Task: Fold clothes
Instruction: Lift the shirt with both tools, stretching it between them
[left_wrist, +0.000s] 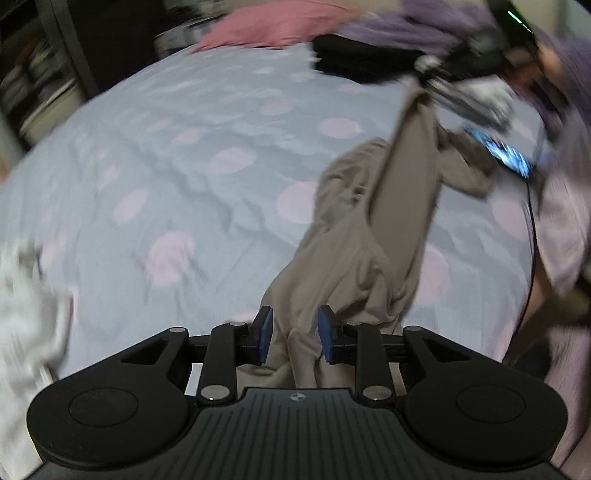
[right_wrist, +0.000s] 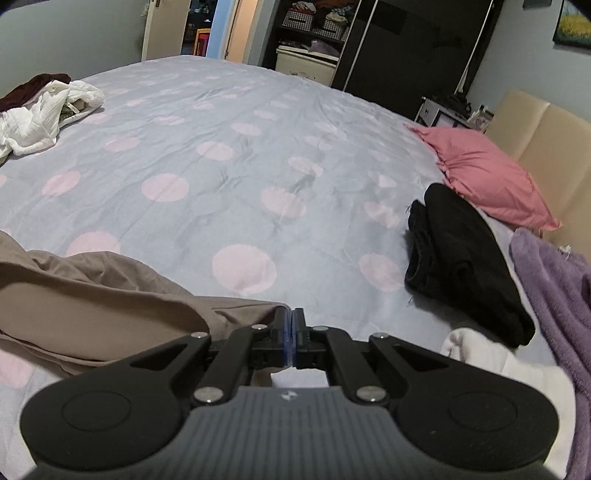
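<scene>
- One beige garment lies crumpled on the spotted bedsheet, one strip lifted
- Left gripper: jaws narrowly apart, cloth between, pads not pressing
- Right gripper: clamped on the garment's edge
- One pink pillow, one black folded pile, one white heap, one purple blanket
- No readable writing

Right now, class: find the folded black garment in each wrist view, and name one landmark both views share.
Left wrist view: black garment at top, right of centre, blurred, below the pink pillow.
Right wrist view: black garment at right, on the bedspread, beside the pink pillow.
Shared landmark: the pink pillow.
</scene>
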